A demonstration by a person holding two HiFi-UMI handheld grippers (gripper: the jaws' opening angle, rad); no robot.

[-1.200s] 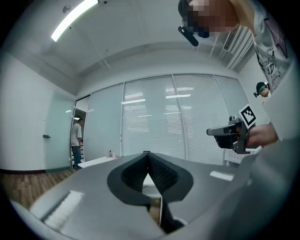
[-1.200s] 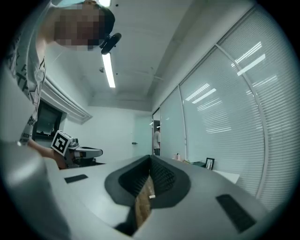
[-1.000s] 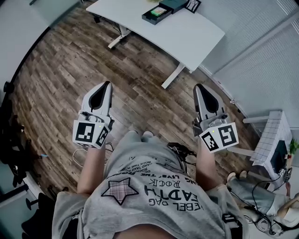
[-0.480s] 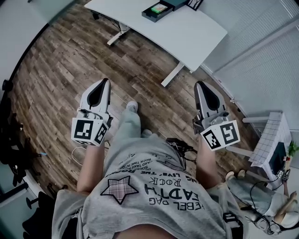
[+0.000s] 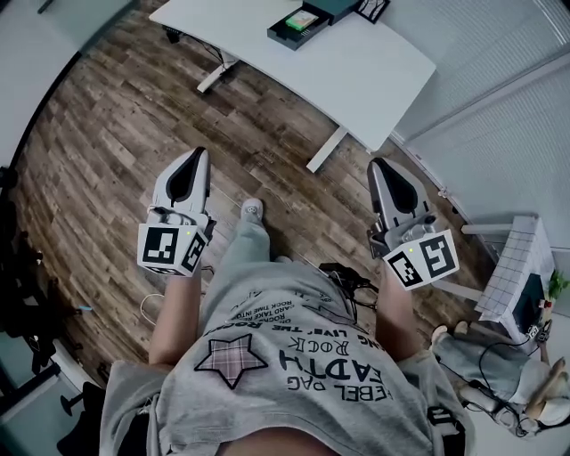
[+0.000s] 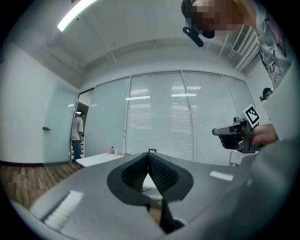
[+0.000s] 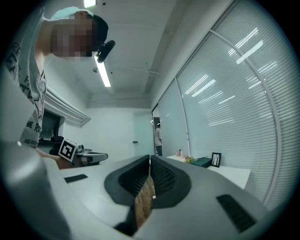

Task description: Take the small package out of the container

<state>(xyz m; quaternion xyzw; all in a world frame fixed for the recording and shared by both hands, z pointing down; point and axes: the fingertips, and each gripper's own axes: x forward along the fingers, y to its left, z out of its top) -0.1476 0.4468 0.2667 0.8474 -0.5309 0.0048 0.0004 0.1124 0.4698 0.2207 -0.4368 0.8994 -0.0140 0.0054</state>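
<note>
A dark open container (image 5: 292,28) stands on the white table (image 5: 356,71) at the top of the head view, with a small green and yellow package (image 5: 303,18) inside it. My left gripper (image 5: 198,153) and right gripper (image 5: 378,164) are both shut and empty, held level over the wooden floor, well short of the table. In the left gripper view my left gripper (image 6: 149,155) points at the distant table (image 6: 101,159). From my right gripper (image 7: 150,158) the dark container (image 7: 203,162) shows far off on the table.
A dark lid-like box (image 5: 334,7) and a small framed picture (image 5: 367,9) lie beside the container. White table legs (image 5: 325,151) stand on the floor. Another person (image 6: 76,138) stands by a glass door. Cables (image 5: 347,278) and a white grid rack (image 5: 517,267) lie at the right.
The person holding the grippers has stepped toward the table, one leg swinging forward. Both grippers travelled along with them, still shut. The table has shifted slightly left in the head view.
</note>
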